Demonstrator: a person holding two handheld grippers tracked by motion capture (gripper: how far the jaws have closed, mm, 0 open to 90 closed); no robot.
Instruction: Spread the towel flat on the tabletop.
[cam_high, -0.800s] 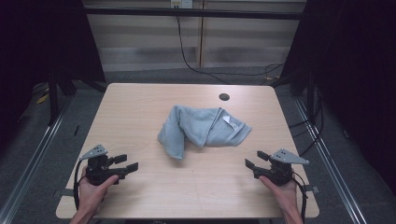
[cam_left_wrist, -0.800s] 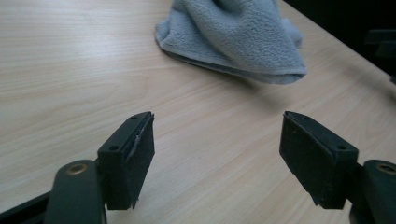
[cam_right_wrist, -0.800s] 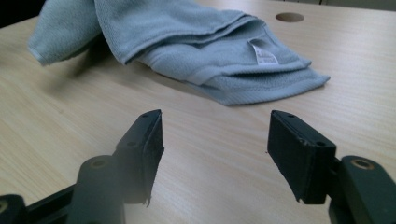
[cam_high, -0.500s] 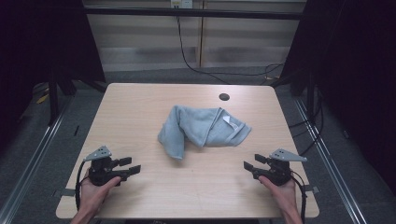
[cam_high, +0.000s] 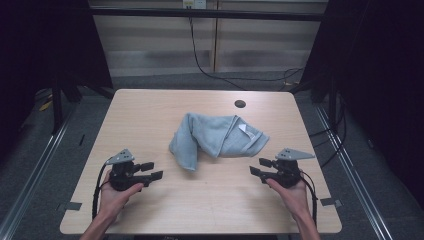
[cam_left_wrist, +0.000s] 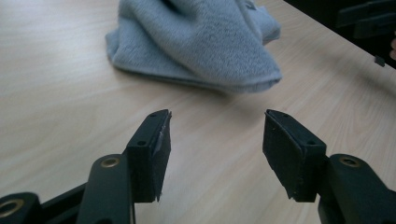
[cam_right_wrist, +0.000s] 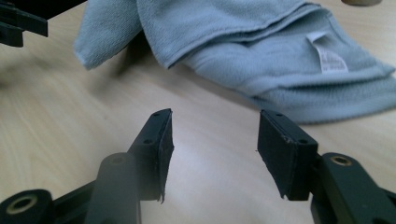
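Centrally on the table (cam_high: 150, 115), a light wood-grain laminate top with rounded corners, lies a crumpled blue-grey towel (cam_high: 215, 137). Its long axis runs roughly left-right across the table, with one folded end drooping toward the person's near-left side. Terry-cloth pile, soft, with hemmed edges; a white care label (cam_right_wrist: 328, 57) sits on its upper right fold. A small round dark hole (cam_high: 240, 104) lies in the tabletop beyond the towel.

Left gripper (cam_high: 151, 170): jaws apart, empty, pointing right toward the towel, well short of it. Right gripper (cam_high: 260, 167): jaws apart, empty, pointing left toward the towel, not touching it. Jaw pads (cam_left_wrist: 156, 149) are flat, matte black.
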